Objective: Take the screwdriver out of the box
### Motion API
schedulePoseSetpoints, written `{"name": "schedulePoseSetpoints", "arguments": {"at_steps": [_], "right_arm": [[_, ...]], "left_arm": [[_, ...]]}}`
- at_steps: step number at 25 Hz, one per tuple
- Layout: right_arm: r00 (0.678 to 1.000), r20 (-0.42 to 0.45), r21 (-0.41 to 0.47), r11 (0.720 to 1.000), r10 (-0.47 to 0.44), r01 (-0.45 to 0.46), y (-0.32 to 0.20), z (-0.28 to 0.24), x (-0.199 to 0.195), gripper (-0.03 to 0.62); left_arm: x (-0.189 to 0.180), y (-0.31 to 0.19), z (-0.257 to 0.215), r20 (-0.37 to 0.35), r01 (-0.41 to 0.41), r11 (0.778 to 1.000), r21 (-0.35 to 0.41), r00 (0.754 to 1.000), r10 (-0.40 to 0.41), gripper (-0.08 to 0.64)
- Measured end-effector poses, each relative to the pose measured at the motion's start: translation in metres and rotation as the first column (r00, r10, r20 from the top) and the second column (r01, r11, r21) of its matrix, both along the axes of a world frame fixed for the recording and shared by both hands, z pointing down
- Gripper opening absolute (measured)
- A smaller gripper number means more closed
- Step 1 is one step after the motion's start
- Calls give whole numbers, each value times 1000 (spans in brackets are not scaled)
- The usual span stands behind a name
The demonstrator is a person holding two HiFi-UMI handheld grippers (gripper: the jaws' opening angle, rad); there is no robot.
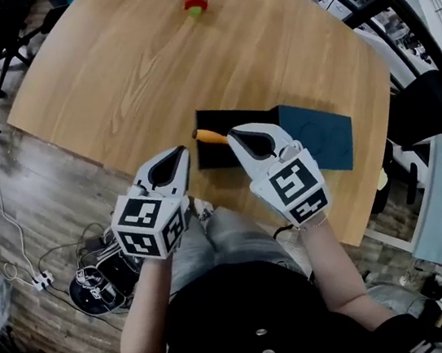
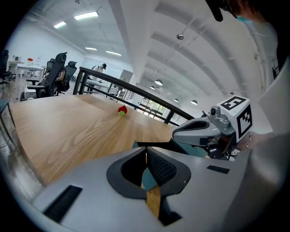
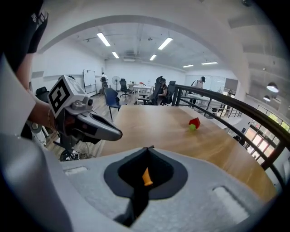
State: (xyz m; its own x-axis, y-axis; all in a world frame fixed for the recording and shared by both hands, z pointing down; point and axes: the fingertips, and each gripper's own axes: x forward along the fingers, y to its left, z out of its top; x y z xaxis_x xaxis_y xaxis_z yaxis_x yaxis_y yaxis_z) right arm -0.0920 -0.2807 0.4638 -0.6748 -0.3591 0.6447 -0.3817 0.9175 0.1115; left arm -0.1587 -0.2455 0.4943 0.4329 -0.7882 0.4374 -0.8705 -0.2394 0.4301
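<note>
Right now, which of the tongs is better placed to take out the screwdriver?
The right. The right tongs hang over the black box, tips beside the orange-handled screwdriver; the left tongs are outside the box's edge. Both are shut, so they would probably need opening first.

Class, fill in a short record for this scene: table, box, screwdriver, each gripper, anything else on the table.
Table: wooden, rounded edge.
Box: black, open, its teal lid laid to the right.
Screwdriver: orange handle shows at the box's left end, not held.
Left gripper: fingers together, empty, beside the box.
Right gripper: fingers together, empty, over the box by the handle.
Other: small red and green object at the far side.
</note>
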Motion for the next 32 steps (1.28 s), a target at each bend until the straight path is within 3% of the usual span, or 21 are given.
{"name": "schedulePoseSetpoints", "arguments": {"at_steps": [2,4,10,13,19,32], "right_arm": [[999,-40,0,1000,-18,18,0,7,-3,2],[997,-65,-16,999,-35,34,0,15,-6,64],[984,-154,-18,996,-92,90,-2,36,-17,66],[967,-214,-36,991,-136,131,-3,50,-22,105],[922,-324,-74,977,-213,200,-1,78,-24,119],[867,-412,-104,960,-280,261,-1,107,-25,147]], "left_arm": [[-3,0,5,-4,-9,1000,-10,1000,9,21],[-6,0,10,-7,-11,1000,-19,1000,11,21],[-15,0,24,-19,-10,999,-45,1000,10,21],[-14,-3,33,-31,-17,998,-59,999,15,23],[-12,-7,44,-59,-34,996,-77,998,30,23],[-15,-9,54,-88,-38,994,-98,996,29,23]]}}
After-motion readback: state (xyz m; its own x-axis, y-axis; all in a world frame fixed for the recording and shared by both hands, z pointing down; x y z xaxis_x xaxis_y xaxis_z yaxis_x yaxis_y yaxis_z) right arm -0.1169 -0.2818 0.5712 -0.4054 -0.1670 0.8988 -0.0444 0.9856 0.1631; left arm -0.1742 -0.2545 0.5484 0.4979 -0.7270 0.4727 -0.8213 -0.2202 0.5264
